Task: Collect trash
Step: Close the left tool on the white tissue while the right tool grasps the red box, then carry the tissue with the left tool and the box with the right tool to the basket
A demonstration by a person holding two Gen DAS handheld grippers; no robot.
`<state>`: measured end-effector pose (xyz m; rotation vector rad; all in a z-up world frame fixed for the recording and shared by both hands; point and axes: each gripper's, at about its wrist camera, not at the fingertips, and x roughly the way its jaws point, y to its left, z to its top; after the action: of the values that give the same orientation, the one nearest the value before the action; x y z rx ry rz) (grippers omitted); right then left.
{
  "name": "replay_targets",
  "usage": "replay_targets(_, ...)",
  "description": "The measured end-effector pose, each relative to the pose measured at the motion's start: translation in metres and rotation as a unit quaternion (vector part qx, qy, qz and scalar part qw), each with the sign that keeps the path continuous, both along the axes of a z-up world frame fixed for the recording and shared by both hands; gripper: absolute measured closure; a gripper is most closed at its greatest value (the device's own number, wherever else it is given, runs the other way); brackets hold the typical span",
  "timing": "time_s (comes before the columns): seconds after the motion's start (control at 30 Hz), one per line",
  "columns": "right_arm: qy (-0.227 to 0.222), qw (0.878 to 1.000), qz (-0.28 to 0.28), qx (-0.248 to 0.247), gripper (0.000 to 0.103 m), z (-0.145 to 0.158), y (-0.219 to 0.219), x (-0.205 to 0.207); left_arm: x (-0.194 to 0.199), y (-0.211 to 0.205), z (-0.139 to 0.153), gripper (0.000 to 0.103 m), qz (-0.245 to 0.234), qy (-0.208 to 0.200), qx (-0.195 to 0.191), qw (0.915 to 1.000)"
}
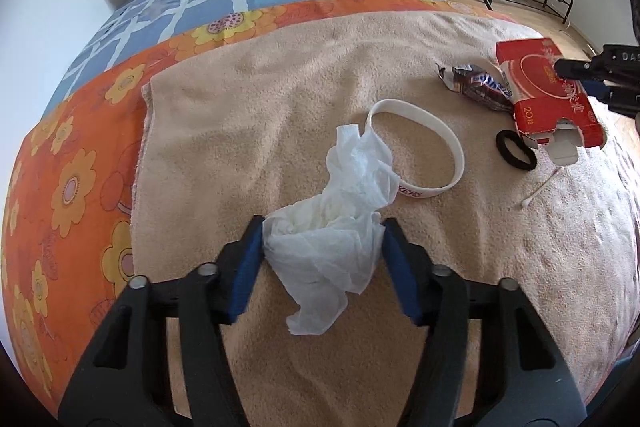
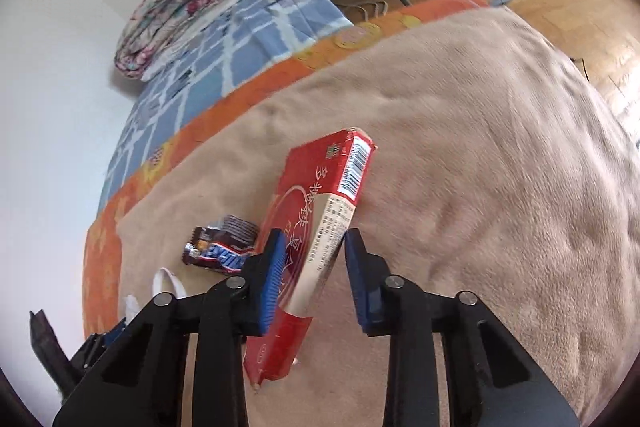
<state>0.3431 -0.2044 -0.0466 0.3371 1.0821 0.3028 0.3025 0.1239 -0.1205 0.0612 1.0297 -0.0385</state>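
Left gripper [image 1: 322, 227]: its 2 blue pads are sitting against either side of the crumpled white tissue [image 1: 340, 223], jaws about half closed and pinching the wad, a loose tail drooping below them.

Right gripper [image 2: 310, 243]: it is closing narrow around the red carton [image 2: 320, 211]; the left pad is lying against the printed face, while the right pad is looking a sliver off the carton's pale edge, so I cannot tell whether the grip is firm. The carton is standing tilted between the pads, its torn flap end nearest the camera.

Where the trash is: tissue in the middle of the beige towel [image 1: 240, 131] on the bed; candy wrapper [image 2: 220, 247] lying just beside the carton, not yet gripped.

Not trash, probably: white wristband [image 1: 420, 143] touching the tissue, black hair tie [image 1: 516, 149] partly under the carton. The cotton swab [image 1: 538, 191] nearby may be trash.

Doing the step well: I'd be squeezing the tissue until the wad stops giving, then lifting straight up so the wristband is not dragged along. The carton is light and hollow, so gentle pressure across its flat faces should do.

Risk: the tissue tail snagging the wristband, or the carton pivoting out of a loose pinch.

Bin: none in view from either camera.
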Motion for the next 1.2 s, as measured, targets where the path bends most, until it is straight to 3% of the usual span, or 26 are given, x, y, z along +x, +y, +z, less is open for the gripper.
replay_targets(0.13,-0.014,1.0,0.017,-0.019,0.077,0.006,0.012,-0.001,0.0,0.005,-0.001,0.063,0.004,-0.002,-0.011,0.9999)
replay_targets(0.23,-0.024,0.999,0.025,-0.024,0.079,0.011,0.014,-0.004,-0.003,0.01,0.001,0.066,0.009,-0.005,-0.028,0.9995)
replay_targets(0.83,-0.122,0.985,0.077,-0.099,0.088,0.078,0.003,-0.07,-0.068,-0.008,0.055,0.067,0.0,-0.027,-0.032,0.9991)
replay_targets(1.2,-0.133,0.98,0.11,-0.1,0.088,0.101,-0.017,-0.136,-0.142,-0.031,0.084,0.067,-0.014,-0.031,-0.034,0.9989)
